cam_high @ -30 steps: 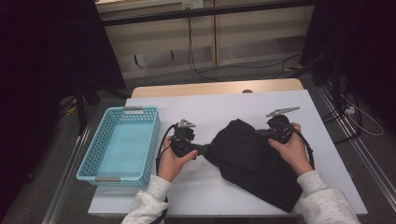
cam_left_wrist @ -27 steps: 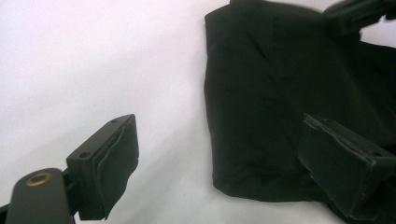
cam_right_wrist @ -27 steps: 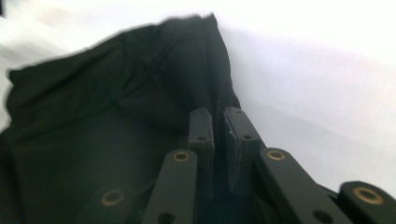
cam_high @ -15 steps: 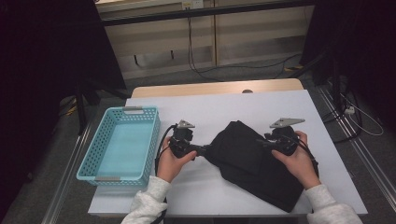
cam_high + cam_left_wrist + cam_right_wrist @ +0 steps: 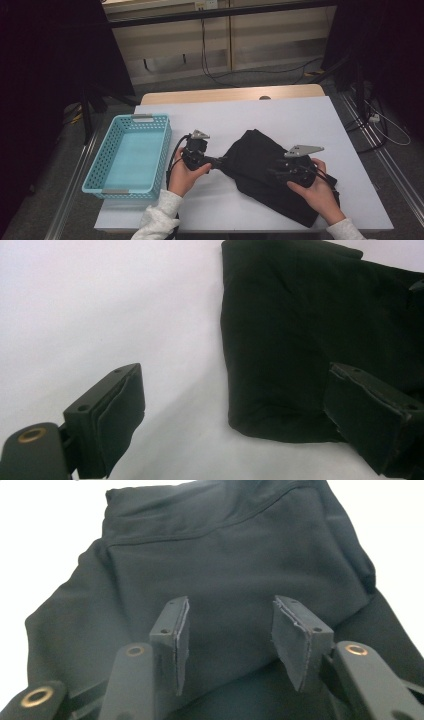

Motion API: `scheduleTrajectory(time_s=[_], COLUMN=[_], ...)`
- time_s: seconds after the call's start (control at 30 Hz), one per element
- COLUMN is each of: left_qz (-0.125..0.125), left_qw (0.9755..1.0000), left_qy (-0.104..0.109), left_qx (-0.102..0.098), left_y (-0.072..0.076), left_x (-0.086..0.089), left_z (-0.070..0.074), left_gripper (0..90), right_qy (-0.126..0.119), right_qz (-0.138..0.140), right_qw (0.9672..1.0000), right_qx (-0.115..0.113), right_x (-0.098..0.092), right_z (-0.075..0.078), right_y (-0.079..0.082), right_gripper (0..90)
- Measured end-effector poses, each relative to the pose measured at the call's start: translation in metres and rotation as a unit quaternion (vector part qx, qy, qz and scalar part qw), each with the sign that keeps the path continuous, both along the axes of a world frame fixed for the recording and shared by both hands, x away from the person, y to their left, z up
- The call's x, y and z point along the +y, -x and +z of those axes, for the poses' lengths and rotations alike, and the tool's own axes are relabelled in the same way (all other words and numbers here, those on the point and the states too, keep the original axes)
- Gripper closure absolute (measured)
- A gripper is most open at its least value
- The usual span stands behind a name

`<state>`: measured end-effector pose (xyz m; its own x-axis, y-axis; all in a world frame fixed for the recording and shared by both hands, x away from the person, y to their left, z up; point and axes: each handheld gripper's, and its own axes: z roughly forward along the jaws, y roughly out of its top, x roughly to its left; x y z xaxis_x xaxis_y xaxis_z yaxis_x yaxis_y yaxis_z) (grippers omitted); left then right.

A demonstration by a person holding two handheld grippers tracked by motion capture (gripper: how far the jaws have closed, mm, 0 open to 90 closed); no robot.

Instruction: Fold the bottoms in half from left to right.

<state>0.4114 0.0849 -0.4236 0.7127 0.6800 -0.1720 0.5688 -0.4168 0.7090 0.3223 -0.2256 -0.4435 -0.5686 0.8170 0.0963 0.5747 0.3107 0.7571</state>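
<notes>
White table [image 5: 280, 112], wooden strip at far edge. Crumpled black cloth garment [image 5: 272, 172] on table right of centre, well apart from turquoise perforated plastic basket [image 5: 131, 152] at left; basket interior bare. Left gripper [image 5: 220, 161] held level at garment's left corner, jaws wide, nothing pinched. Right gripper [image 5: 272, 174] low over garment, jaws just been opening, half apart, cloth beneath, not clamped.
</notes>
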Motion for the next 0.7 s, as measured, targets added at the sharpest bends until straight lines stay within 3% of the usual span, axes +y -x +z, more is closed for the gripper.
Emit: scheduleTrajectory(time_s=[0.27,0.5,0.7], left_qz=[0.01,0.011,0.012], left_qw=[0.9999,0.9999,0.9999], left_qy=[-0.004,-0.007,-0.009], left_qx=[-0.001,-0.002,-0.002], left_y=[-0.003,-0.003,-0.004], left_x=[0.005,0.007,0.006], left_z=[0.0,0.001,-0.001], left_gripper=[9.9,9.7,9.6], right_qy=[0.013,0.008,0.018], right_qz=[0.023,0.042,0.061], right_qw=[0.9996,0.9991,0.998], right_qx=[-0.004,-0.009,0.002], right_x=[0.011,0.019,0.029], right_z=[-0.004,-0.006,-0.016], right_y=[0.006,0.008,0.008], right_gripper=[44.9,44.6,45.2])
